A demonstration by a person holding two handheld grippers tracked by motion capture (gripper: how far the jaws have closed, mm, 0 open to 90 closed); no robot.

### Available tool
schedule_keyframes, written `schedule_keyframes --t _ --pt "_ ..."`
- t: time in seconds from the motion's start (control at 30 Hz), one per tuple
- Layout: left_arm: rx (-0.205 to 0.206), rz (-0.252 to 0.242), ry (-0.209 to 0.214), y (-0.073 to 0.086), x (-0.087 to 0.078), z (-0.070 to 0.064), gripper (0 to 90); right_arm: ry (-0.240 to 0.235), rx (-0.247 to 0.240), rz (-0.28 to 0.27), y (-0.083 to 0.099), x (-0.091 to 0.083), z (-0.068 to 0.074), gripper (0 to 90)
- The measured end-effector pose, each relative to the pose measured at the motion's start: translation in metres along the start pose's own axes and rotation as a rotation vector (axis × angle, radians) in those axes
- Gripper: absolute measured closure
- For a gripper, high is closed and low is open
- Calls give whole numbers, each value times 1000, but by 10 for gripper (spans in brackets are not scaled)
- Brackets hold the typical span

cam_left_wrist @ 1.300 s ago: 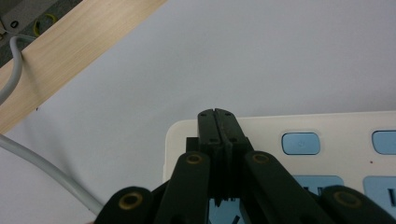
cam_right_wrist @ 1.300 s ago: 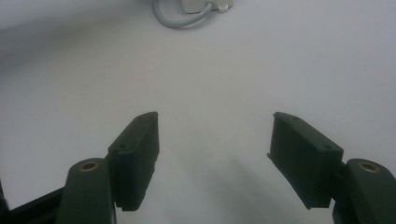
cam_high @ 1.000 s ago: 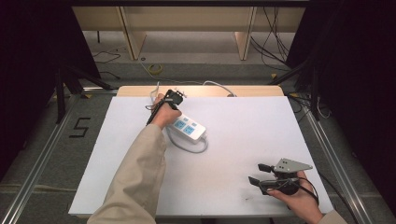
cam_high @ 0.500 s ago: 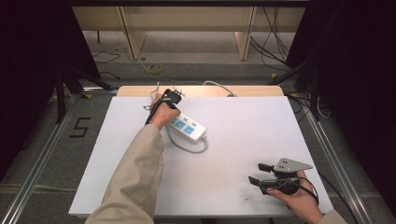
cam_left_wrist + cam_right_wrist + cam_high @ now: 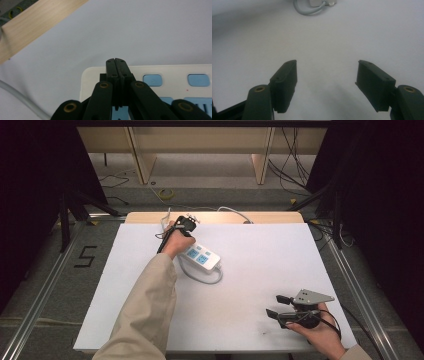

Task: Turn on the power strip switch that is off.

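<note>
A white power strip [image 5: 202,257] with blue sockets lies on the white table, its grey cable [image 5: 210,279] looping toward the front. My left gripper [image 5: 183,227] hovers over the strip's far-left end, mostly covered by the hand. In the left gripper view the jaws [image 5: 117,61] are pressed together with nothing between them, tips over the edge of the power strip [image 5: 160,72]. My right gripper [image 5: 279,306] rests at the near right of the table, well away from the strip. Its jaws [image 5: 327,72] stand wide open above bare table.
The white table sheet [image 5: 260,250] ends at a wooden strip [image 5: 270,217] along the far side. A grey cable [image 5: 17,96] runs off past the strip's end. In the right gripper view the power strip's end [image 5: 322,2] and cable loop [image 5: 308,11] lie far ahead.
</note>
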State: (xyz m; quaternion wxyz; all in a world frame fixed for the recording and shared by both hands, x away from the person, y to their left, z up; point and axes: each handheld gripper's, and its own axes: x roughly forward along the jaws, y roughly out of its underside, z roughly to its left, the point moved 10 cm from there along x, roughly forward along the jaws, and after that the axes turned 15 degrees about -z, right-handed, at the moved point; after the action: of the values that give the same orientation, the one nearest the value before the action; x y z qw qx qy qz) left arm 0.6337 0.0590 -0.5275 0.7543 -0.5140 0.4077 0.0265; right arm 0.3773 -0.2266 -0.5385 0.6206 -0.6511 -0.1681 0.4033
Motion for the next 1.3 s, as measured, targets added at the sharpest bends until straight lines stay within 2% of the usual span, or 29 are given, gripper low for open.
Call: schedule_keyframes --t 0.07,0.17,0.23,0.3,0.4,0.67,0.97,1.2,1.3 --pt "31 3 -5 -1 1 -3 900 0 3 -3 0 0 0 336" --pt "14 -9 -12 -3 2 -2 900 4 3 -3 0 -1 0 336" --pt "30 -2 -37 -2 0 2 900 3 2 -6 -1 -1 -1 336" --pt "19 2 -44 -1 -1 6 900 3 3 -5 0 -1 0 336" --pt "14 16 -36 2 -3 8 900 0 1 -1 0 0 0 336" --pt "2 18 -33 3 -3 9 900 0 3 -1 0 1 1 336" --pt "11 20 -32 3 -3 9 900 -1 3 0 0 1 0 336" --pt "-13 16 -19 3 -2 7 900 -2 1 0 0 2 1 336" --pt "4 14 -26 3 -1 6 900 -2 4 -1 0 1 1 337"
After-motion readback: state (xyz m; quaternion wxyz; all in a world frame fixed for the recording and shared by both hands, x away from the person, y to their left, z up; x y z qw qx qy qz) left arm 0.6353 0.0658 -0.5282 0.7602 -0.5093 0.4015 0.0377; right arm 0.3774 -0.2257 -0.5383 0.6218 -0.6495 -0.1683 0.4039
